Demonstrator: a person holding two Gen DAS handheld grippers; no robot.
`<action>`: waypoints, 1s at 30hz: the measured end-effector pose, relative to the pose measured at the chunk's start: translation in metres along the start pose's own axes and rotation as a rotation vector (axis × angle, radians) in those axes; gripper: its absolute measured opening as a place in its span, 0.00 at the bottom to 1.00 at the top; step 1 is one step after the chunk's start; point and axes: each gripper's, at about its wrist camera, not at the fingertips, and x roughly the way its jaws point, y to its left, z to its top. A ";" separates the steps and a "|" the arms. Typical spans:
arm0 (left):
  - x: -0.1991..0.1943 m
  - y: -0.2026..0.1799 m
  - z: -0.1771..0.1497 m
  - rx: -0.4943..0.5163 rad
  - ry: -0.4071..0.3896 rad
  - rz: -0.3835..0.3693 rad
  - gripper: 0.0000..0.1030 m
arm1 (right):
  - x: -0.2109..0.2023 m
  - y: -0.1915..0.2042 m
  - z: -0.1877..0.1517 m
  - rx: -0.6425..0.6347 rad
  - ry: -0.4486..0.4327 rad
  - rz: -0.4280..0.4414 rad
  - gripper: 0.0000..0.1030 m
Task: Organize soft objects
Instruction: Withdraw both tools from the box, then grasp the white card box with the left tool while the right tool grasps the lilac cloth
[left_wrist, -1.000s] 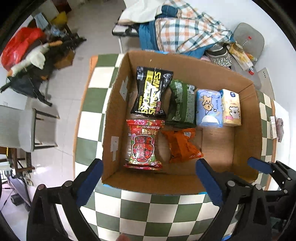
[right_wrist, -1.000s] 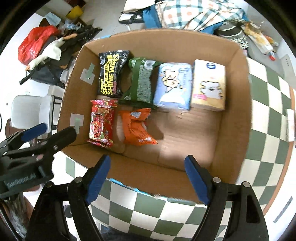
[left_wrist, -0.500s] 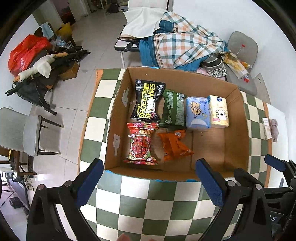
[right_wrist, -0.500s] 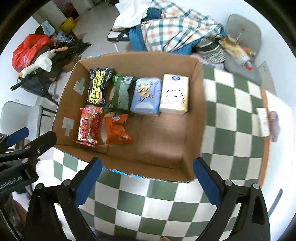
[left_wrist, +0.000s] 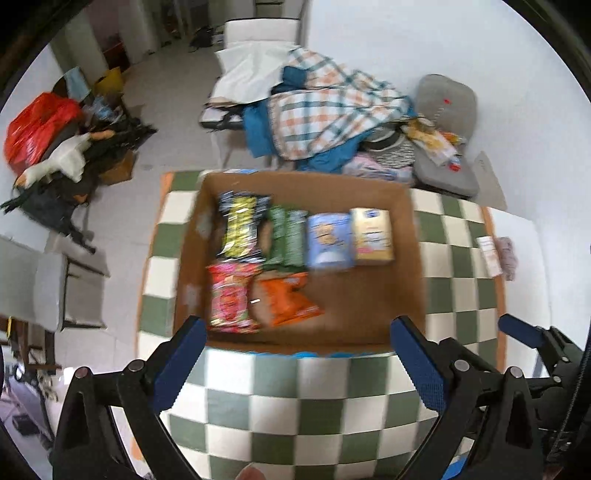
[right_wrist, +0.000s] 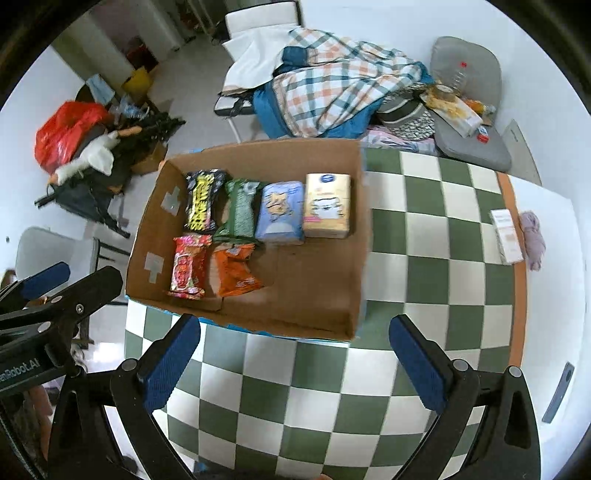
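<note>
A cardboard box (left_wrist: 415, 258) (right_wrist: 362, 236) stands on a green-and-white checkered table (right_wrist: 424, 236). Inside lie a black-yellow snack bag (right_wrist: 201, 201), a green pack (right_wrist: 240, 208), a blue tissue pack (right_wrist: 279, 214), a yellow tissue pack (right_wrist: 327, 205), a red snack bag (right_wrist: 188, 266) and an orange bag (right_wrist: 234, 271). My left gripper (left_wrist: 295, 363) is open and empty, above the table in front of the box. My right gripper (right_wrist: 293, 363) is open and empty, in front of the box's right corner. The left gripper also shows at the left edge of the right wrist view (right_wrist: 48, 295).
A small white box (right_wrist: 506, 236) and a pink cloth (right_wrist: 532, 236) lie at the table's right edge. Behind the table stand a chair with plaid clothes (right_wrist: 332, 85) and a grey cushion (right_wrist: 465, 99). A red bag (right_wrist: 66, 133) and clutter lie on the floor at left.
Both grippers have pulled back and up from the box, which now looks smaller. The right view has shifted rightward, showing more table. Both grippers stay open and empty.
</note>
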 end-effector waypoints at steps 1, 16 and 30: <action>-0.001 -0.013 0.003 0.013 -0.006 -0.019 0.99 | -0.004 -0.010 0.000 0.015 -0.005 0.000 1.00; 0.096 -0.265 0.089 0.182 0.089 -0.092 0.99 | -0.038 -0.282 0.049 0.227 -0.039 -0.171 1.00; 0.275 -0.373 0.118 0.181 0.394 -0.083 0.99 | 0.117 -0.466 0.100 0.266 0.206 -0.193 0.98</action>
